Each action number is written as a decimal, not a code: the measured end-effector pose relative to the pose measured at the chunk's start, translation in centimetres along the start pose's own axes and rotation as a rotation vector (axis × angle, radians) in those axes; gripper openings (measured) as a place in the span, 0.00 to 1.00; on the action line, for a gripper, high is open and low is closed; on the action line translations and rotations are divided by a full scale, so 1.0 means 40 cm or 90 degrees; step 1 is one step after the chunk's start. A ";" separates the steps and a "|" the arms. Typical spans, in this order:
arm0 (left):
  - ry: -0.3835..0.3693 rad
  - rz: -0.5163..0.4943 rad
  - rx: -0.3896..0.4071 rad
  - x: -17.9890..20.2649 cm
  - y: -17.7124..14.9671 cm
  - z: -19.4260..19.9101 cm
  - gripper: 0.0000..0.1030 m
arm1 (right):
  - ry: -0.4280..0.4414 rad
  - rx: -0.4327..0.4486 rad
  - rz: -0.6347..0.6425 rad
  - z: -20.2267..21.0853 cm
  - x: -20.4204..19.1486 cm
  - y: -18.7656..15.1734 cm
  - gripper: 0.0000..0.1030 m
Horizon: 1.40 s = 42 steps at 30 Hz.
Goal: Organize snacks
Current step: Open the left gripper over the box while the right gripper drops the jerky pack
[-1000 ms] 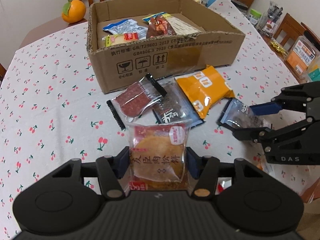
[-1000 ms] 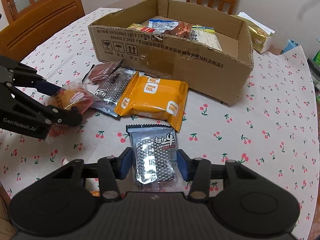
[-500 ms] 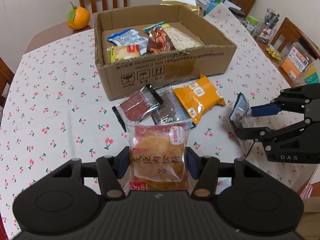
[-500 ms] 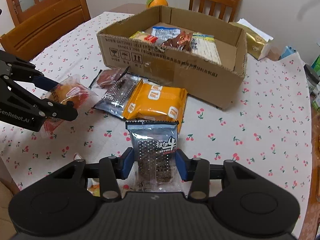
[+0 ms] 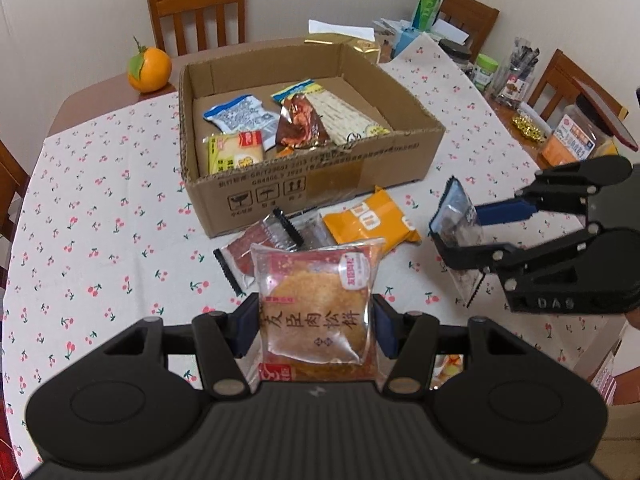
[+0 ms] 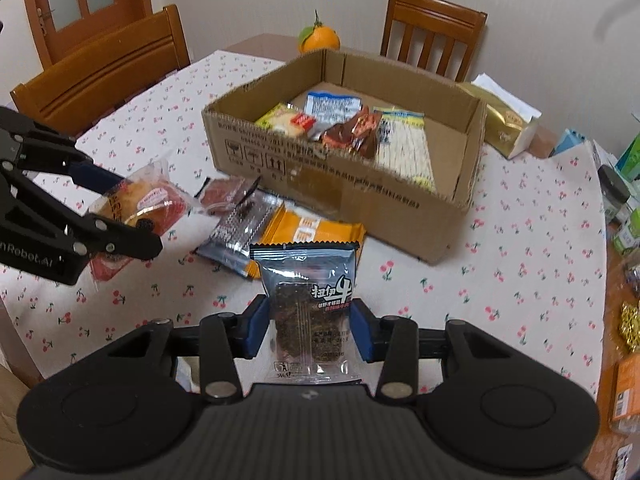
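The surface [image 5: 100, 208] has a white cloth with little red cherries on it. Its brown wood shows at the far end. Wooden chairs stand around it: one [image 5: 198, 10] by the plain pale wall [image 5: 80, 20], one [image 6: 434, 28] at the far side, and one [image 6: 104, 76] on the left. A brown door [image 6: 76, 4] with glass panes is in the corner.

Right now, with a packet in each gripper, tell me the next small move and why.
Probably carry both forward over the cardboard box before letting go. The left gripper is shut on the pastry packet, the right gripper on the dark jerky packet, and both hang short of the box's near wall.
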State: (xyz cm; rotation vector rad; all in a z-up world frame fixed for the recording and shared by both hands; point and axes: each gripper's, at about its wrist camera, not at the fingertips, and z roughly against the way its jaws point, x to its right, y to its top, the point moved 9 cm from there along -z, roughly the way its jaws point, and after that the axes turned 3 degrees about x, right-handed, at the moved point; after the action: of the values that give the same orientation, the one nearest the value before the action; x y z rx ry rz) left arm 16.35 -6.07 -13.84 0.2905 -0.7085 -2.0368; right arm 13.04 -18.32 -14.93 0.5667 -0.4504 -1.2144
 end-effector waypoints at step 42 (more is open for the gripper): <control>0.021 -0.032 0.035 -0.038 0.119 -0.016 0.55 | -0.044 0.061 -0.026 -0.098 0.155 0.253 1.00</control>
State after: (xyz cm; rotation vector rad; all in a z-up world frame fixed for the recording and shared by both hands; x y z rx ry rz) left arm 20.82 -6.97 -11.67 0.3765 -0.7446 -2.0573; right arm 24.70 -21.16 -11.49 0.6200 -0.5605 -1.2586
